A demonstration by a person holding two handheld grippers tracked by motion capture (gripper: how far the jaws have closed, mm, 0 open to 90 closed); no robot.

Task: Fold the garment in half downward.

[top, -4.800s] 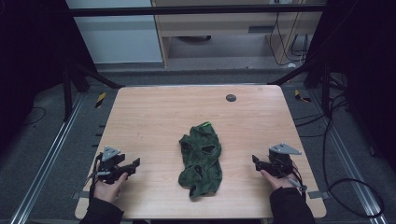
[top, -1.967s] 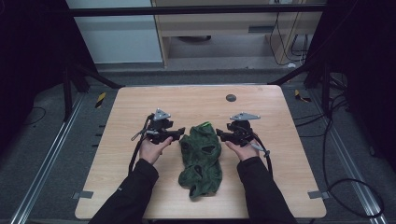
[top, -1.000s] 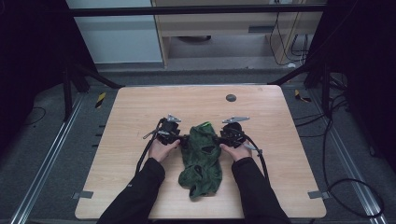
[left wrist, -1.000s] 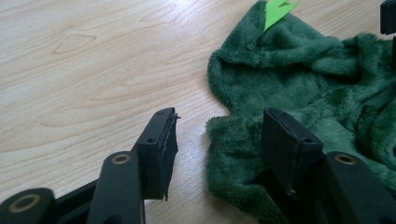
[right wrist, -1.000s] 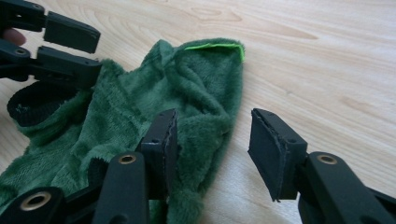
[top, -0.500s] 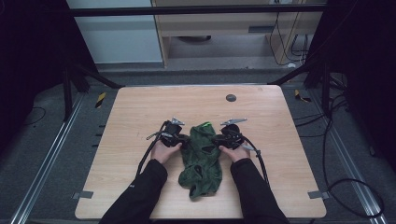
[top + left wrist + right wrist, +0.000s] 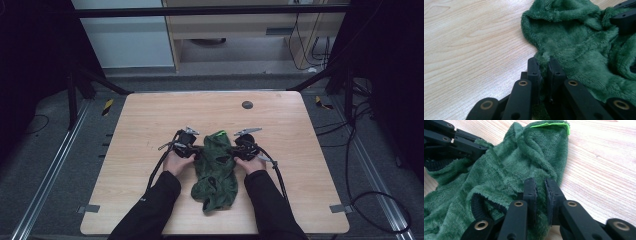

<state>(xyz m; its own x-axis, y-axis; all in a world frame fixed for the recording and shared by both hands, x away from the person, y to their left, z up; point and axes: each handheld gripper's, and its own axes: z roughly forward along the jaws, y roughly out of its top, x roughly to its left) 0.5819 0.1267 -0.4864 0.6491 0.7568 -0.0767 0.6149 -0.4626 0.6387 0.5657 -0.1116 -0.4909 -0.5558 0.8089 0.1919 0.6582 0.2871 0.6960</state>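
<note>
At the upper part of the green fleece garment [image 7: 217, 167], both grippers were closed on its plush. The left gripper [image 7: 544, 68] pinched the garment's left edge, the right gripper [image 7: 539, 187] its right edge. Only the right gripper view showed a bright green trim [image 7: 550, 125] at the garment's top; no writing was readable. From above, the garment lay crumpled near the middle of the wooden table [image 7: 150, 120], with a small dark disc [image 7: 247, 105] well beyond it.

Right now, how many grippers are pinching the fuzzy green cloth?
2. The left gripper pinches the green cloth's left edge, and the right gripper pinches its right edge, near the top end on the table.
</note>
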